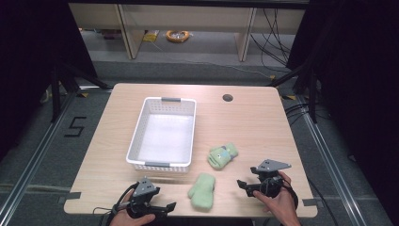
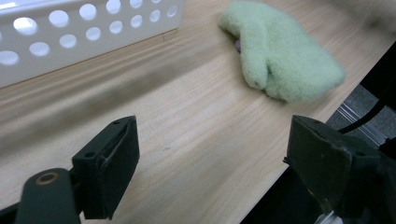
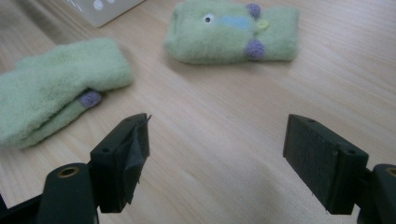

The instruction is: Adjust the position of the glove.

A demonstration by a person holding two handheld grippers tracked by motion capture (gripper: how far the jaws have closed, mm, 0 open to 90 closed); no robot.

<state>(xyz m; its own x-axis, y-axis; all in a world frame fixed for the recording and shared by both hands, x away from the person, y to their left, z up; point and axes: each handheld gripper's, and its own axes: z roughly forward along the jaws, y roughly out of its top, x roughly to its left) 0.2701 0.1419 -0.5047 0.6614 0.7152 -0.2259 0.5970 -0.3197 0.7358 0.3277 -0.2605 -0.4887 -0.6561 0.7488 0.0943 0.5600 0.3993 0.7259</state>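
— Wooden table (image 1: 263,117) first: wide, bare toward the far side, so plenty of room to work.

— Then the white basket (image 1: 162,134), set lengthwise left of centre, empty inside. Probably parked there as the drop-off for the two mittens, within reach of either hand.

— Left gripper (image 1: 157,208) at the near edge, just below the basket's near wall. Jaws spread wide, nothing between them but tabletop in the left gripper view. Aimed toward the plain green mitten (image 2: 280,56).

— Right gripper (image 1: 247,184) near the right front corner, turned inward toward the mittens. Jaws likewise wide apart, holding nothing. Looks poised for a reach, not mid-grasp.

— Plain green mitten lying flat between the two grippers, close to the near edge, apart from both.

— Patterned mitten (image 1: 222,156) just beyond it, right of the basket, face-up with an eye and purple dots in the right gripper view. Not touching the plain one. Likely the easier first pick for the right gripper.
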